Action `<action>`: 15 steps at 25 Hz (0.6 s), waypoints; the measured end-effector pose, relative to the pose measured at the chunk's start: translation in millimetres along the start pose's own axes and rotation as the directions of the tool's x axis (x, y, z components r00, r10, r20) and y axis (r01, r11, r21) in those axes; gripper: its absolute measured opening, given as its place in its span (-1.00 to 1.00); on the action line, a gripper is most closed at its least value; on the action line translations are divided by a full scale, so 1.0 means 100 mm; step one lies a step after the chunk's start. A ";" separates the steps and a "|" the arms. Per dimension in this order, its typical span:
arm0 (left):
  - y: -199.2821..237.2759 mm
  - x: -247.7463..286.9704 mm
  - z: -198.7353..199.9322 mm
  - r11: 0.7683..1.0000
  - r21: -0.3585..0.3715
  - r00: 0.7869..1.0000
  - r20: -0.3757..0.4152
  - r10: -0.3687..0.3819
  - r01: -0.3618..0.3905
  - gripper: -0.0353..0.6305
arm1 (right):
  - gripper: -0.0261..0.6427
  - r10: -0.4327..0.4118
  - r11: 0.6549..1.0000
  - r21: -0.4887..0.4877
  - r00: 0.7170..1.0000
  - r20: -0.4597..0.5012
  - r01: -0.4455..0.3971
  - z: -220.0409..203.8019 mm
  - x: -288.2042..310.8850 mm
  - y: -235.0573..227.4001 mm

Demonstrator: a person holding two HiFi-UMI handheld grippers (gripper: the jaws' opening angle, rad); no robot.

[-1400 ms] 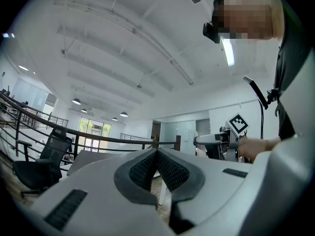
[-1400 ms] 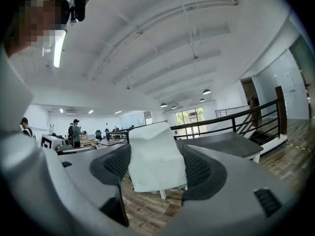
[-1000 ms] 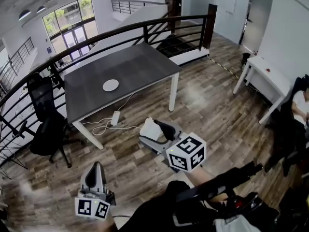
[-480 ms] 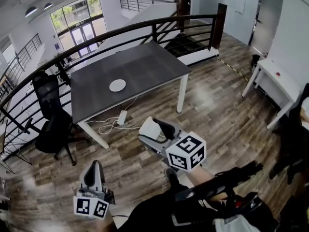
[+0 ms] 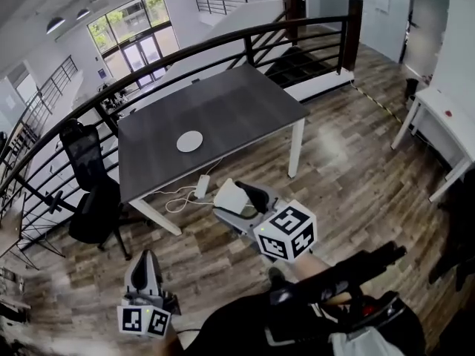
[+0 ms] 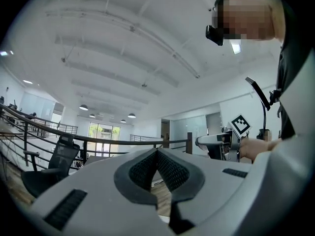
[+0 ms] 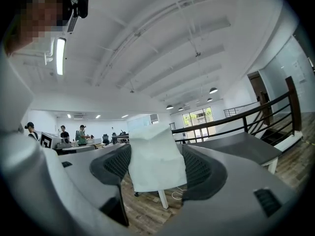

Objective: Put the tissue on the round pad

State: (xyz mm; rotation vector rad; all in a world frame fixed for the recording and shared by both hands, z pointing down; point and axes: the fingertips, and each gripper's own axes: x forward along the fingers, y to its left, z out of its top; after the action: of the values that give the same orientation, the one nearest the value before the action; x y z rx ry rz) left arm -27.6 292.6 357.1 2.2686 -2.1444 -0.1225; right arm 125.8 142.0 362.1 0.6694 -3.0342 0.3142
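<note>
Wood floor runs under a dark bench (image 5: 245, 102) set beside a black railing (image 5: 223, 41). A white round pad (image 5: 190, 141) lies bare roughly mid-bench, somewhat nearer the near long edge. A black chair (image 5: 90, 199) stands off the bench's left end, and a white power strip (image 5: 200, 186) with cables lies on the floor under the near edge.

The right claw (image 5: 241, 202) is clamped on the tissue (image 5: 228, 196) – a folded white wad standing up between the jaws – held in the air over the floor, short of the bench's near edge and well apart from the pad. The left claw (image 5: 144, 262) is lower and farther back, jaws together with nothing between them.
</note>
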 end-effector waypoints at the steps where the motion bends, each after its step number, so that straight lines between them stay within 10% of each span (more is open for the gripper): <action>1: 0.01 0.06 0.00 1.000 -0.001 1.000 -0.001 0.006 -0.006 -0.88 | 0.07 0.000 1.000 -0.004 1.000 0.000 0.000 0.02 0.03 -0.07; 15: -0.09 0.92 -0.10 1.000 -0.005 0.999 -0.036 0.015 -0.015 -0.88 | 0.07 0.033 0.999 0.029 0.999 -0.015 -0.032 0.05 0.35 -0.87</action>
State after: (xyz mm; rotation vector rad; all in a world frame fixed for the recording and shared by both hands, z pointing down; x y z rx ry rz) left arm -12.9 201.4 362.1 2.2339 -2.1404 -0.0869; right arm 130.8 49.2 376.2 0.6169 -3.0338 0.3623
